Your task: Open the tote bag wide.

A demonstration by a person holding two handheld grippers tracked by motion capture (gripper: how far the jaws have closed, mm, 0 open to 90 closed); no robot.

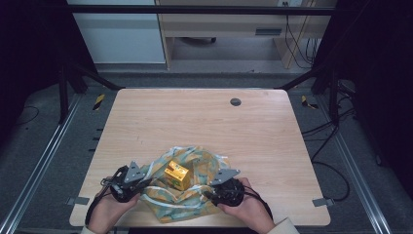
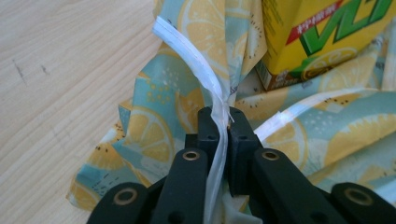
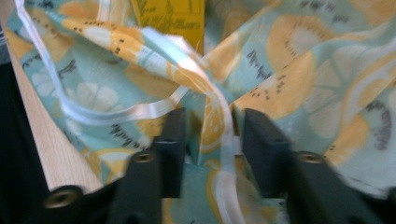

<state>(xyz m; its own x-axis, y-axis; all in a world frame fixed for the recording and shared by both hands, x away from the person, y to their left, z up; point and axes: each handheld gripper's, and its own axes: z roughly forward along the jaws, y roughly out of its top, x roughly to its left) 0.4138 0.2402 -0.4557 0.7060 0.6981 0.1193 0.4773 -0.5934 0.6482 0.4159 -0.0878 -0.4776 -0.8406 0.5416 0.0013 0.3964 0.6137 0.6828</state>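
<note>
Left gripper (image 2: 219,123) is clamped on the bag (image 1: 187,187) rim left of the yellow carton (image 1: 177,175); right gripper (image 3: 212,135) straddles the opposite rim, not yet pinching. Carton inside; closing remains.

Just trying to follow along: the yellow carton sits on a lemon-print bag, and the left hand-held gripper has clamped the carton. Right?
Not quite. The left hand-held gripper has clamped the bag's white-edged rim, not the carton, which sits untouched beyond it. The left gripper view shows this. The carton does sit on the lemon-print bag.
</note>
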